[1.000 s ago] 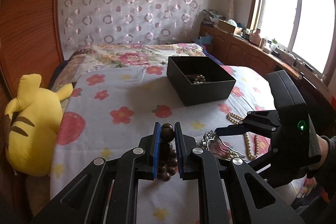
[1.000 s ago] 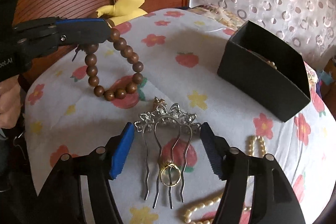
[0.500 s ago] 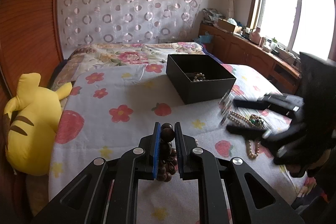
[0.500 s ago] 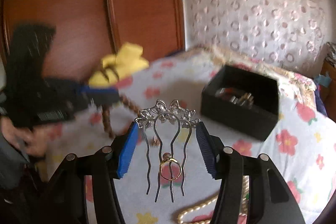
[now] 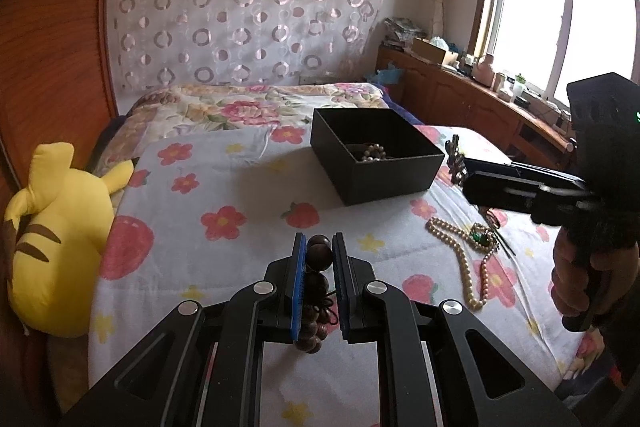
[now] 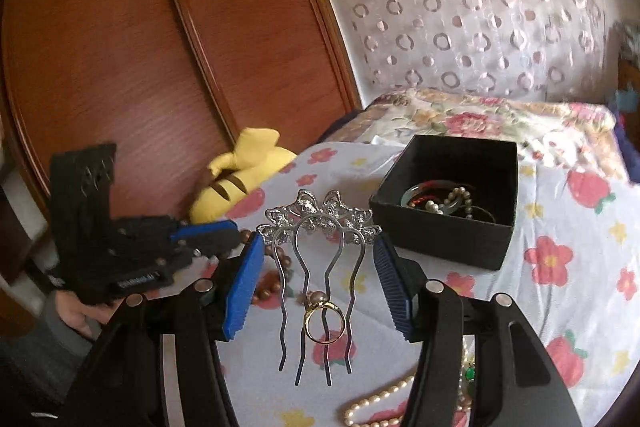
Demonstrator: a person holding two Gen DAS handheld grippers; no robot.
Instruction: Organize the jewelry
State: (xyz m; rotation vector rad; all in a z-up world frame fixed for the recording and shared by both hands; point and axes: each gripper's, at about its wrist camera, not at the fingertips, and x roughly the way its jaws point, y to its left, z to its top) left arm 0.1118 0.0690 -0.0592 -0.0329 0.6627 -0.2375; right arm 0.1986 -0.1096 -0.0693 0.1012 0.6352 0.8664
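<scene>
My left gripper is shut on a brown wooden bead bracelet, which hangs just above the flowered bedspread. My right gripper is shut on a silver hair comb, held in the air with its tines toward the camera. A gold ring dangles on one tine. The open black box stands just beyond and to the right, with pearls and a bangle inside. In the left wrist view the right gripper hovers beside the box. A pearl necklace and a green pendant lie on the bed.
A yellow plush toy lies at the bed's left edge against the wooden wardrobe. A folded floral quilt sits behind the box. A wooden cabinet with clutter runs under the window at right.
My right gripper has lifted the comb and ring off the bedspread and swung up toward the black box. The left gripper and its bracelet have stayed put.
</scene>
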